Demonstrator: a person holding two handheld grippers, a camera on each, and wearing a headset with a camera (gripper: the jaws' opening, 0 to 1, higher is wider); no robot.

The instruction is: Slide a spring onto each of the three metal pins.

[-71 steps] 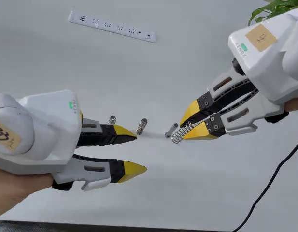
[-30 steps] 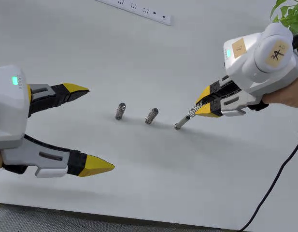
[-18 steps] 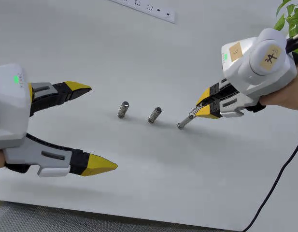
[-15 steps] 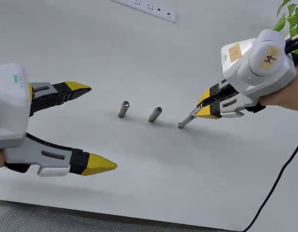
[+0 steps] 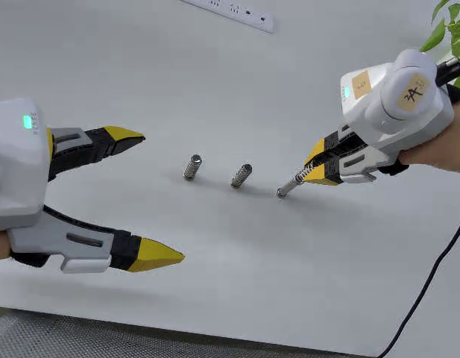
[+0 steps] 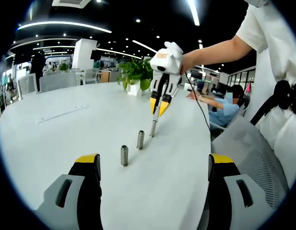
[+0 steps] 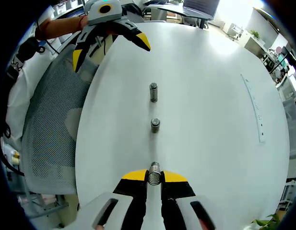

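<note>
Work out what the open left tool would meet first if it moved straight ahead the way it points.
Probably the nearest spring-covered metal pin, ahead of the left tool between its open jaws, towards one side; height is unclear, so it might pass over.

White round table [image 5: 215, 74]; power strip [image 5: 231, 11] far beyond left gripper [image 5: 163, 197] — potted plant [image 5: 447, 26] behind right gripper [image 5: 310, 170]. Dark ceiling [image 6: 114, 14], strip lights [image 6: 192, 12]; grey mesh chair [image 7: 47, 120] near left gripper.
</note>
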